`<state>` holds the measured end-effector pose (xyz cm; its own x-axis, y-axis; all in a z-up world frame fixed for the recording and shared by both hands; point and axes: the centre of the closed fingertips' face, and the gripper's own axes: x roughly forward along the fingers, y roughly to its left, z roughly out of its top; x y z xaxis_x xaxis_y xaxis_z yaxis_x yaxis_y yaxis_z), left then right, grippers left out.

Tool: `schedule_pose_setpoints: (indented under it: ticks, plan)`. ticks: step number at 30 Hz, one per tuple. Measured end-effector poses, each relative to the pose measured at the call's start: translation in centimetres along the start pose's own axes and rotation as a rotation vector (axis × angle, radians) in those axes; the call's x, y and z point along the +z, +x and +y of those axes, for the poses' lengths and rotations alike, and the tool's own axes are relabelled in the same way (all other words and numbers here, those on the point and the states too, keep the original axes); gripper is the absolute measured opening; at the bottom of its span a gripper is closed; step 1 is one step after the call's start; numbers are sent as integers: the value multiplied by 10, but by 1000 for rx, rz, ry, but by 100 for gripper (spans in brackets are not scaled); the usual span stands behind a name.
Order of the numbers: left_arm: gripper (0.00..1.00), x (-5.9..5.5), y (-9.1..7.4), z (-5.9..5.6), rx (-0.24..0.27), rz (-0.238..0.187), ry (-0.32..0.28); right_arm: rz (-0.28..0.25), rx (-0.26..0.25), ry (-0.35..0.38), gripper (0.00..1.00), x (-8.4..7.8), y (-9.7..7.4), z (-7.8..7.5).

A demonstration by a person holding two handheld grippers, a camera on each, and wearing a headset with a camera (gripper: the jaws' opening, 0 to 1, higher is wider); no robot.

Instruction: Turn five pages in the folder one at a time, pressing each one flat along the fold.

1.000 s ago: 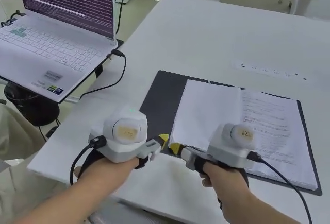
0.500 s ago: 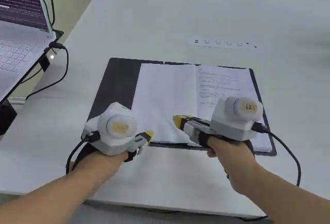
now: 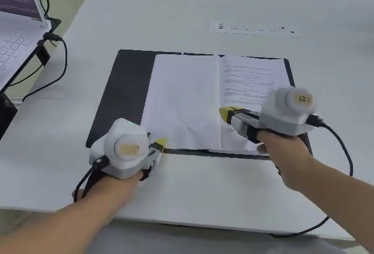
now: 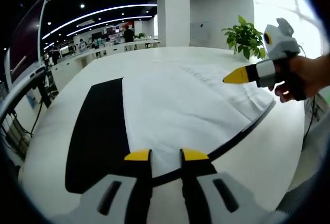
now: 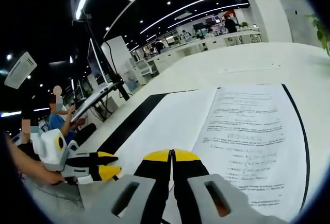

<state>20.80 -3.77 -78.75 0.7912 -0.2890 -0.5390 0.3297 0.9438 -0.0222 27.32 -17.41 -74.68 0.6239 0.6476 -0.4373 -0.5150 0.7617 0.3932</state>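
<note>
A: Folder, where?

B: Black folder (image 3: 124,98) lies open and flat on the white bench (image 3: 193,201), close to the front edge. A blank sheet (image 3: 182,102) is left of the fold and a printed page (image 3: 252,82) right of it. The left inside cover shows bare black beside the blank sheet.

A: Left gripper?

B: Left gripper (image 3: 159,144) sits low at the folder's near edge, tips toward the bottom corner of the blank sheet. Its jaws are parted by a narrow gap with nothing between them. In the left gripper view, the sheet's near edge shows through that gap.

A: Right?

B: Right gripper (image 3: 227,112) is over the lower part of the printed page, just right of the fold and pointing toward it. Its jaws are pressed together, yellow tips meeting, with no paper caught. I cannot tell whether the tips touch the page.

A: Paper condition?

B: Light creases on the blank sheet, low down near the fold.

A: Other items?

B: A power strip (image 3: 251,30) lies beyond the folder's far edge, apart from it. A laptop (image 3: 13,9) is at far left, off the bench's side, with a black cable (image 3: 55,73) plugged in.
</note>
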Motion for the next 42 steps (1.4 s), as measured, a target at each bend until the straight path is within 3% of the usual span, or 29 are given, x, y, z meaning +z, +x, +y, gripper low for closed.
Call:
schedule_pose_setpoints:
  ticks: [10, 16, 22, 39, 42]
  plan:
    - [18, 0, 1, 2, 4, -16, -5, 24, 42, -17, 0, 3, 33, -7]
    - [17, 0, 2, 4, 7, -23, -15, 32, 21, 5, 0, 8, 48, -21]
    - [17, -1, 3, 4, 11, -32, -5, 0, 45, -16, 0, 19, 56, -20]
    - [17, -1, 2, 3, 15, -56, -15, -23, -14, -41, 0, 51, 93, -54]
    - [17, -1, 2, 3, 14, -62, -9, -10, -22, -12, 0, 61, 108, -71]
